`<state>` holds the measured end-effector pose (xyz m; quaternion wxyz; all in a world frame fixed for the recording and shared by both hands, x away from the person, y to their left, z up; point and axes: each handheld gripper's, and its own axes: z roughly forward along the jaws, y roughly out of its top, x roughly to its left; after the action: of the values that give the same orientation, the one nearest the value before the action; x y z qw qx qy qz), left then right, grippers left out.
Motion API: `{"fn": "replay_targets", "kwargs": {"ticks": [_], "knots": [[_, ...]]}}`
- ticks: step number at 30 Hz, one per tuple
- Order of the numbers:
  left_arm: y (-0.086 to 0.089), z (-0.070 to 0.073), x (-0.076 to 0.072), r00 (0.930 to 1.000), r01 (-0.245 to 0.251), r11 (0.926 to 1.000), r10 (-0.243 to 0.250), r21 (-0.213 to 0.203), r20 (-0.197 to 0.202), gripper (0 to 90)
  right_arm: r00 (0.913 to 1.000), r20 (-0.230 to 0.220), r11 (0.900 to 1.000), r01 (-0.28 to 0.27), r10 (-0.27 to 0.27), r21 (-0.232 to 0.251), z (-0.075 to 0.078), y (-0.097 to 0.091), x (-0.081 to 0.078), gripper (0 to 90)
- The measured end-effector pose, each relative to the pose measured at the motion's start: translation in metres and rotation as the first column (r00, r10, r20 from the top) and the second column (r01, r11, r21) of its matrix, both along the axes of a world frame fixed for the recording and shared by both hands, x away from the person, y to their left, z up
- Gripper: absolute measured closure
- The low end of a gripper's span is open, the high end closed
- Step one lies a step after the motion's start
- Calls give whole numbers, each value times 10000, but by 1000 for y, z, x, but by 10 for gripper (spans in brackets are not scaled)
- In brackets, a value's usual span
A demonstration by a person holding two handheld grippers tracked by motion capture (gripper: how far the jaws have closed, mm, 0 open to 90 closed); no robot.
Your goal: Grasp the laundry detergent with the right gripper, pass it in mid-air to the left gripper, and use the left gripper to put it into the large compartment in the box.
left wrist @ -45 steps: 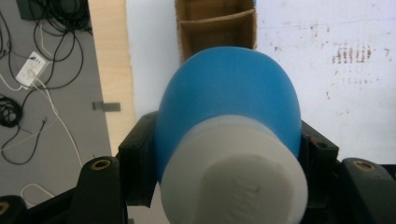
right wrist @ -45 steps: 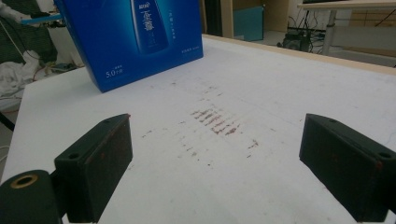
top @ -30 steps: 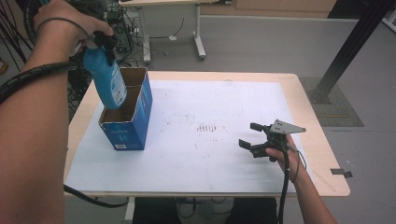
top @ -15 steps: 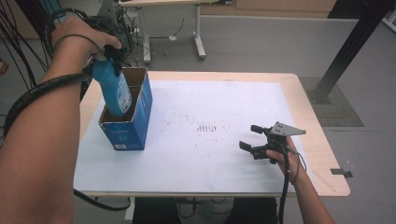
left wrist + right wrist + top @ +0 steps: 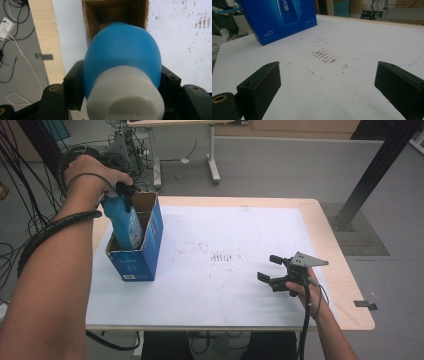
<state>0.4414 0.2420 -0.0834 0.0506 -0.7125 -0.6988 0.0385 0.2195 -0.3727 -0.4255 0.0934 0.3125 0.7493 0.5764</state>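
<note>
The left gripper (image 5: pixel 121 195) gripped a blue bottle (image 5: pixel 126 222) near its top — the bottle stood partly inside an open blue box (image 5: pixel 142 250) near the table's (image 5: pixel 320 230) left edge. Toward the right edge, well apart, the right gripper (image 5: pixel 272 269) rested with jaws spread — nothing between them.
</note>
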Motion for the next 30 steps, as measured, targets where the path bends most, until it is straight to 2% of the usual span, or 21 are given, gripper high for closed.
{"fn": "replay_targets", "kwargs": {"ticks": [8, 14, 16, 26, 27, 30], "knots": [[4, -18, 1, 10000, 28, 9997, -30, -227, -87, 375, 10000, -36, 10000, -7, 6, -23, -1, 1, 0, 61], [1, -28, 3, 9998, 108, 9999, -109, -100, -165, 375, 10000, -72, 10000, 19, -19, -16, -3, 1, -1, 61], [2, -32, 1, 10000, 90, 10000, -90, -39, -38, 375, 9999, -107, 10000, 21, -21, -12, -4, 1, -1, 61], [3, -55, -1, 10000, 6, 9999, -7, -115, -70, 375, 9998, -187, 10000, 31, -32, -38, -7, 1, -1, 61], [3, -61, 0, 9999, 9, 9999, -11, -159, -139, 375, 9998, -183, 10000, 30, -30, -50, -7, 1, -1, 62], [3, -65, 0, 9999, -7, 9999, 5, -156, -163, 375, 9998, -193, 10000, 33, -34, -15, -8, 2, -1, 61]]}}
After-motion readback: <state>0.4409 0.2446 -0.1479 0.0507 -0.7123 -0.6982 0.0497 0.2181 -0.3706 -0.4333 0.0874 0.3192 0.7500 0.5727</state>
